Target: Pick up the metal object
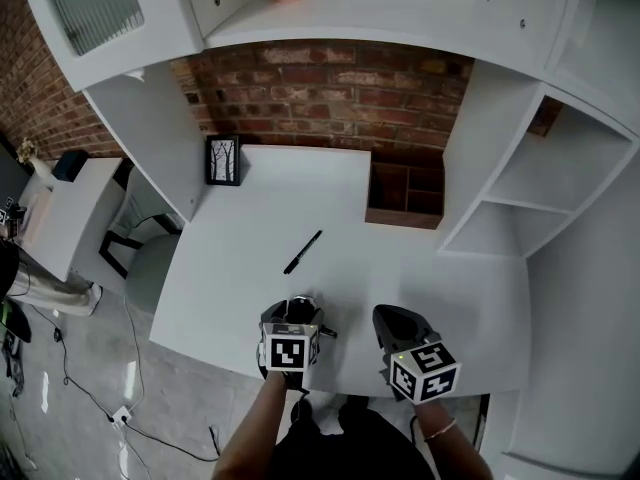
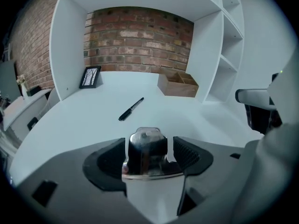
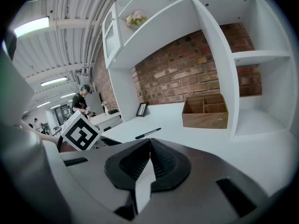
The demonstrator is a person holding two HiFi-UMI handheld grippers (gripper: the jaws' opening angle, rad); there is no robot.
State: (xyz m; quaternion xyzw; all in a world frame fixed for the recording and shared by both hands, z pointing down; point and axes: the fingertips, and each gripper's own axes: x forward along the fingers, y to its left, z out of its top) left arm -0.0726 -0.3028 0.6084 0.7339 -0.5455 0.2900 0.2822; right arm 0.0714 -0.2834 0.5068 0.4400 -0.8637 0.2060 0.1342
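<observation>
At the near edge of the white tabletop (image 1: 250, 268) we find the metal object (image 2: 146, 140), a small shiny piece with a rounded top, sitting between the jaws of the left gripper (image 2: 149, 152). Those jaws are spread wide. In the left gripper view a strip of white tabletop shows between the object and the right-hand pad, and the left-hand pad stands right beside the object, so we do not see it pinched. Just to the right, near the same edge, the right gripper (image 3: 149, 164) has its jaws pressed together with nothing between them, and its marker cube faces up in the head view. Farther out on the tabletop, past the metal object and well apart from it, a black pen (image 1: 302, 252) lies at a slant. Beyond the pen to the right, a wooden box (image 1: 405, 196) with open compartments stands against the brick wall (image 1: 320, 93). To the left, a small framed picture (image 1: 223, 160) of bare trees leans upright in the back corner. White shelves (image 1: 545, 183) rise on the right side and run overhead. In the right gripper view a person (image 3: 83, 99) in dark clothes stands far off at the left.
</observation>
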